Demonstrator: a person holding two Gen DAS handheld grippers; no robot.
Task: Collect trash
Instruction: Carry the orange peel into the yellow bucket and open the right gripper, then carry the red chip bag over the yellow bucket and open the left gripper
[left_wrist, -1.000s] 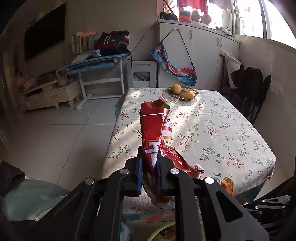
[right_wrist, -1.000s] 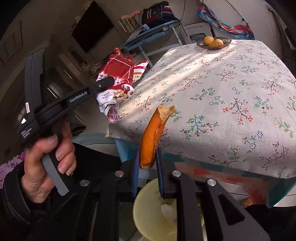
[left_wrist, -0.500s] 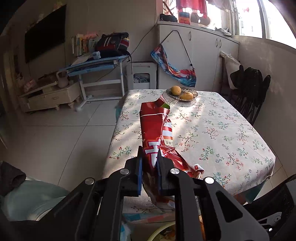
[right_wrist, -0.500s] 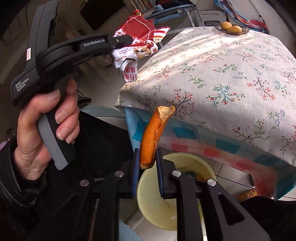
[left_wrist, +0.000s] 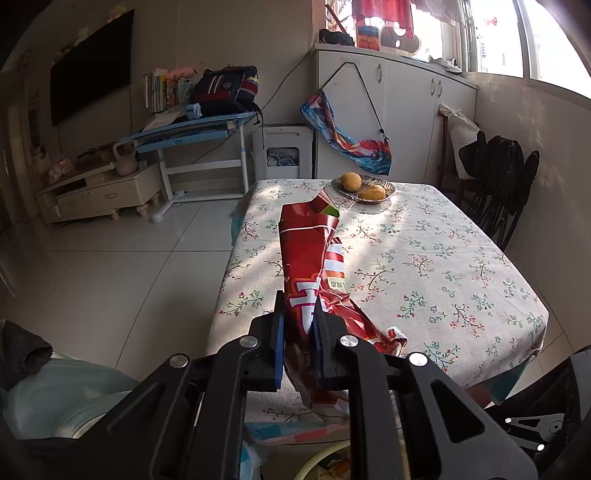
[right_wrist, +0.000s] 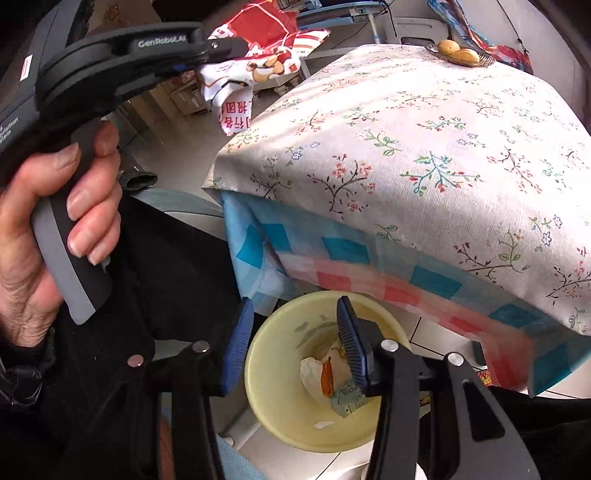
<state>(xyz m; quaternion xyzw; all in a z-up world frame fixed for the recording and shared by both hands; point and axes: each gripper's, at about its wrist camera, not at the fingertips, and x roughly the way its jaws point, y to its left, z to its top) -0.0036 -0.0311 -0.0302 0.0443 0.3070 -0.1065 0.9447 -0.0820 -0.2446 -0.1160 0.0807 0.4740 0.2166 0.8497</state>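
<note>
My left gripper (left_wrist: 298, 314) is shut on a crumpled red snack bag (left_wrist: 308, 258), held up over the near end of the floral table (left_wrist: 424, 258). The same bag (right_wrist: 266, 40) and the left gripper (right_wrist: 225, 46) show at the top left of the right wrist view, gripped by a person's hand (right_wrist: 55, 206). My right gripper (right_wrist: 295, 314) hangs over a yellow bin (right_wrist: 273, 406) on the floor; its jaws are opening with nothing between them. The orange peel (right_wrist: 327, 376) lies inside the bin with other scraps.
A dish with two fruits (left_wrist: 364, 186) stands at the far end of the table. The table's near edge (right_wrist: 406, 284) with its checked underlay overhangs the bin. A chair with dark clothes (left_wrist: 502, 192) stands at the right, and a blue desk (left_wrist: 192, 129) beyond the tiled floor.
The right gripper's jaws have parted and the orange peel has dropped into the yellow bin. The right gripper tilted further down over the bin. The left gripper has kept still with the bag.
</note>
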